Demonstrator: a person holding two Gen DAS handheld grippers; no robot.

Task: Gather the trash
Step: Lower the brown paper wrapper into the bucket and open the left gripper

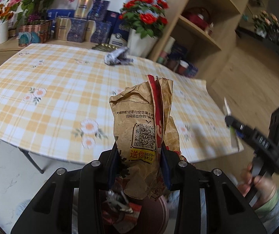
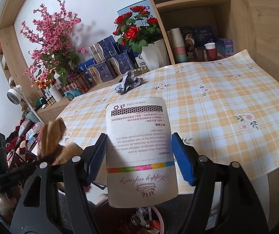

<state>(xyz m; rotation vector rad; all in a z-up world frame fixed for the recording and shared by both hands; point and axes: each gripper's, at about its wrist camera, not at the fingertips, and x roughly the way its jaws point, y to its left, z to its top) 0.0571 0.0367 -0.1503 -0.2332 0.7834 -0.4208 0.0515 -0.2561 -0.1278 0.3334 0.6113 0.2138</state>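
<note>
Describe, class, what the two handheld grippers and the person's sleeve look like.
Both grippers have black slotted frames with silver bolts. The left gripper has dark navy pads; the right gripper has bright blue ribbed pads and a green light. The sleeve is grey with a light green cuff.

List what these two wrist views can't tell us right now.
- Bin contents: left wrist view, mostly hidden behind the brown paper bag and left gripper.
- Bin rim: right wrist view, cut off by the bottom edge and covered by the white card.
- Crumpled wrapper print: too small and blurred in both views.
- Right gripper grip: motion-blurred in the left wrist view.
</note>
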